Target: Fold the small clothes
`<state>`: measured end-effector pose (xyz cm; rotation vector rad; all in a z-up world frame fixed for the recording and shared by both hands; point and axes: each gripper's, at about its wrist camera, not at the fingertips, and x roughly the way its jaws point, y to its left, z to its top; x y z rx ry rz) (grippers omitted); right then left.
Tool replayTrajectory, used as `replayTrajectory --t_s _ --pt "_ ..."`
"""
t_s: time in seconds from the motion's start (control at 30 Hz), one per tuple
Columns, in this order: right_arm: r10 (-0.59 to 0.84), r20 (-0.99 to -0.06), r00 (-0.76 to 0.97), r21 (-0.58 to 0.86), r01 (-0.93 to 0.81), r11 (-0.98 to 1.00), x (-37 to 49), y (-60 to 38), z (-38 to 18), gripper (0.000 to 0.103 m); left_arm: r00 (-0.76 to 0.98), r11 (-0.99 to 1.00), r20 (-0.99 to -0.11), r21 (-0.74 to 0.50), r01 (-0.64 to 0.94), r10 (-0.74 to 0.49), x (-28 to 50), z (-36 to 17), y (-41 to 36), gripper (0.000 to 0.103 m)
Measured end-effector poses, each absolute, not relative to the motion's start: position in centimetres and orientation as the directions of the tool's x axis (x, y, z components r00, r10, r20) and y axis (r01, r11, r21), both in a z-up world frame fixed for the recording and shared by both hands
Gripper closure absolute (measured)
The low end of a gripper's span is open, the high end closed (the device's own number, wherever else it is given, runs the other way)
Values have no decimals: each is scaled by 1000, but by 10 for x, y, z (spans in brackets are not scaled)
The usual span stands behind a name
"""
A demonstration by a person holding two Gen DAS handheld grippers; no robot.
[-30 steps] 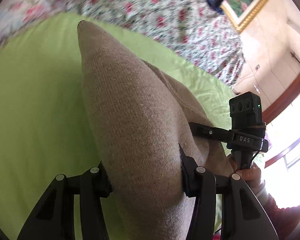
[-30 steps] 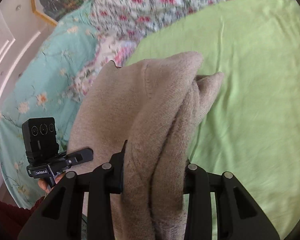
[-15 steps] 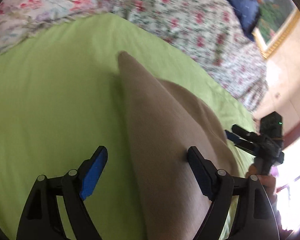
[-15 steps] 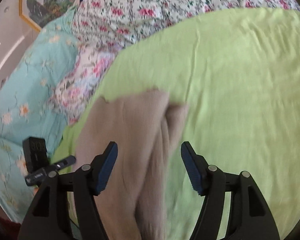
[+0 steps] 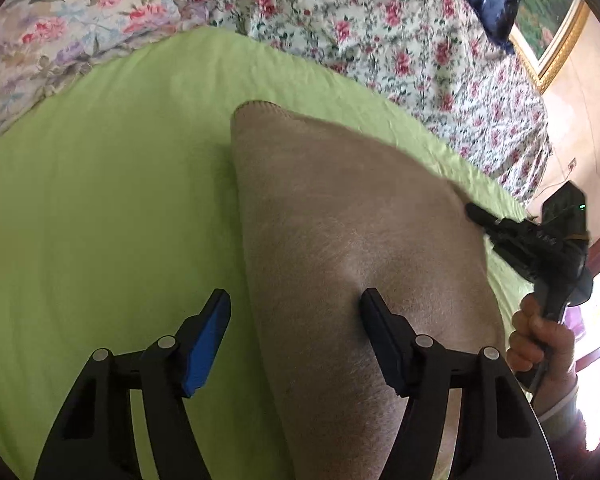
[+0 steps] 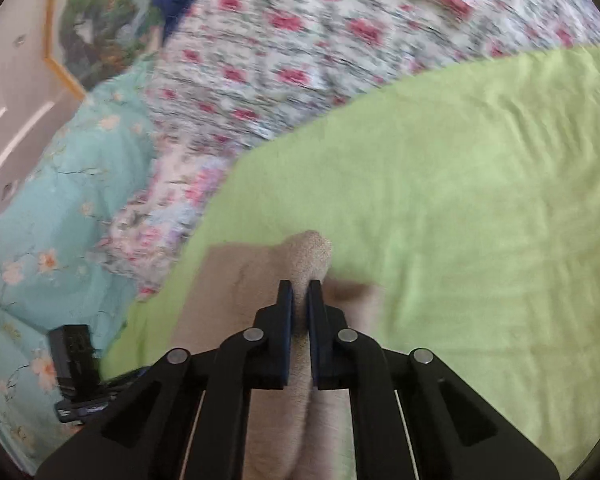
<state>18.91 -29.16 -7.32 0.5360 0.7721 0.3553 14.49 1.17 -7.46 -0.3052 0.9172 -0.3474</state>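
Left gripper (image 5: 294, 330) fingers spread; right gripper (image 6: 299, 300) apparently pinching beige knit (image 5: 352, 240) – floral quilt (image 5: 380, 24) beyond.

The right gripper (image 6: 299, 292) pinches a fold of the beige knit garment (image 6: 300, 256) lying on the green sheet (image 6: 460, 200).

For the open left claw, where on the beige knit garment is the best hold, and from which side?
Probably the long left edge of the beige knit garment, approached from the bare green sheet side. The left claw already straddles that edge, open; the right claw pinches a raised fold on the opposite side.
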Motion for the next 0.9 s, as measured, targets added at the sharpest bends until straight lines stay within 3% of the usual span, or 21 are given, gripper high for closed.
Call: replayTrajectory --t_s 0.2,0.57,0.77,0.9 --pt "470 -612 636 575 -50 816 194 -294 -97 94 545 899 -726 -415 140 -420 149 -82 11 34" --pt "472 -569 673 556 -108 824 108 -283 -37 88 602 908 -686 -369 197 -409 94 -47 9 37" --pt "520 -616 592 571 -118 812 77 -269 -63 84 588 893 -675 -381 240 -446 59 -48 9 37" --pt "540 -618 571 601 -99 793 74 -265 -78 79 559 910 -719 -354 217 -413 53 -66 9 37"
